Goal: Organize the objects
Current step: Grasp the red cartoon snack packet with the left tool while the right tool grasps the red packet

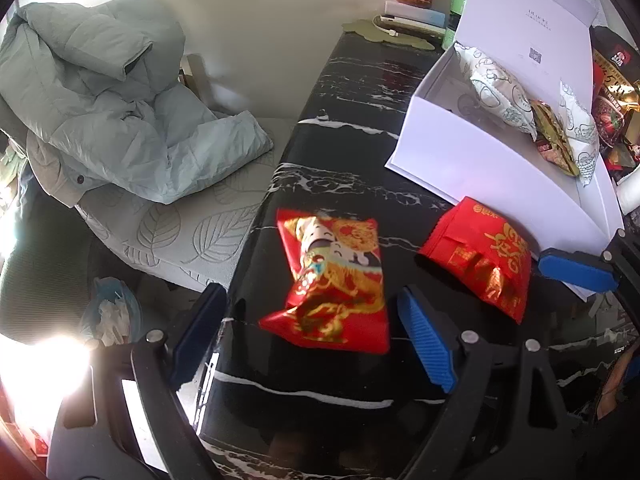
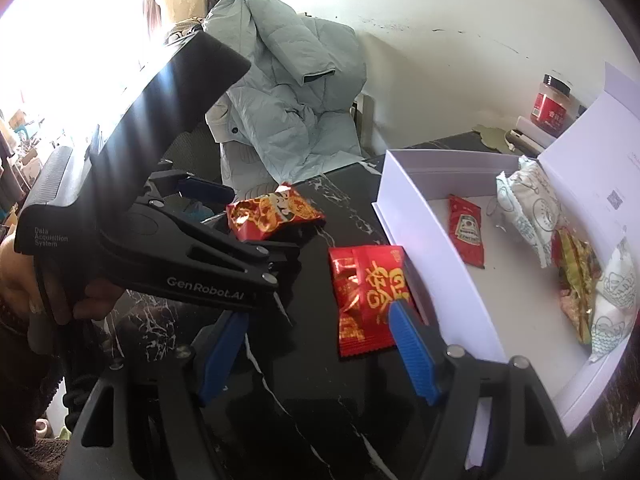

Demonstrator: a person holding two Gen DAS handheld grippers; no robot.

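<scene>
Both wrist views look steeply down, close over the table (image 1: 340,128). Shared: two red packets (image 1: 334,280) (image 2: 370,300), box (image 1: 480,160) at 2 o'clock.

Red packet (image 2: 370,300) beside white box (image 2: 416,248)

The desk (image 1: 320,128) has a glossy black top with white marble veining. An off-white wall (image 1: 260,12) stands behind it, scuffed near its upper part. At 10 o'clock, a chair with a leaf-pattern cushion (image 1: 192,232) carries a pale green padded jacket (image 1: 104,92). Strong daylight glare (image 2: 80,12) enters at 10 o'clock.
</scene>
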